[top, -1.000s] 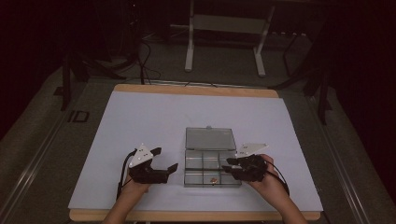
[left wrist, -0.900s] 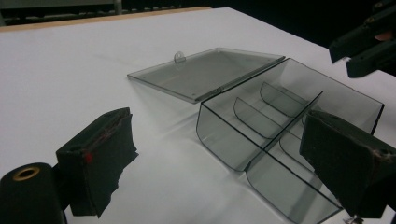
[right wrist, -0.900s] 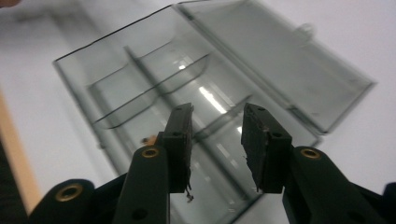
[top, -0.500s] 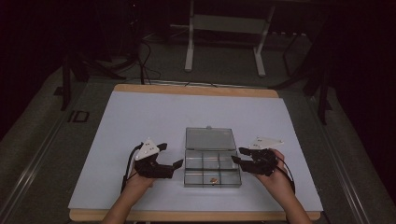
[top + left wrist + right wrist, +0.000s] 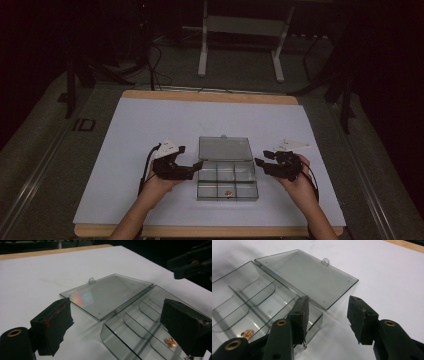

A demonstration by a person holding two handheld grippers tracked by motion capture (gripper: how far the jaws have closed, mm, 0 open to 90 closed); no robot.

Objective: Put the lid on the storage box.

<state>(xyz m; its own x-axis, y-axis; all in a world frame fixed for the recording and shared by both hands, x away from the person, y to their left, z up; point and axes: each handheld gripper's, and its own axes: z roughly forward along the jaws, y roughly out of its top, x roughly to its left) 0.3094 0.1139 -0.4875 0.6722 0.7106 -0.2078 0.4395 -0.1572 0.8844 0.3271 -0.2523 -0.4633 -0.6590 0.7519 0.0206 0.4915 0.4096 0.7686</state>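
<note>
On the white table top [image 5: 150, 130], seen from the high view, a clear compartment box [image 5: 227, 179] lies open near my edge, its lid [image 5: 225, 148] folded flat on the far side. One small copper-coloured piece [image 5: 229, 193] sits in the middle compartment of the near row; the other compartments look bare. My left gripper [image 5: 192, 167] points right, its tips just at the box's left wall, my left hand [image 5: 159, 180] under it. My right gripper [image 5: 261, 164] points left, just beside the box's right wall but apart from it, held in my right hand [image 5: 297, 179]. Beyond the table, a white stand [image 5: 240, 35] and dark cables lie on the floor.

Along my left gripper view, my jaws stand wide apart with nothing between the pads [image 5: 53, 323] but the box corner and table. The lid [image 5: 107, 293] lies flat with its small tab at the far edge, and the copper piece [image 5: 171, 342] rests in a compartment beside my right-hand pad. My other gripper [image 5: 190, 262] shows dark at the upper right.

Along my right gripper view, my jaws are spread, holding nothing; one pad [image 5: 300, 315] hangs over the box's near corner, though I cannot tell if it touches. The lid [image 5: 307, 275] lies ahead, and the copper piece [image 5: 247, 334] sits at lower left in the box [image 5: 249, 305].
</note>
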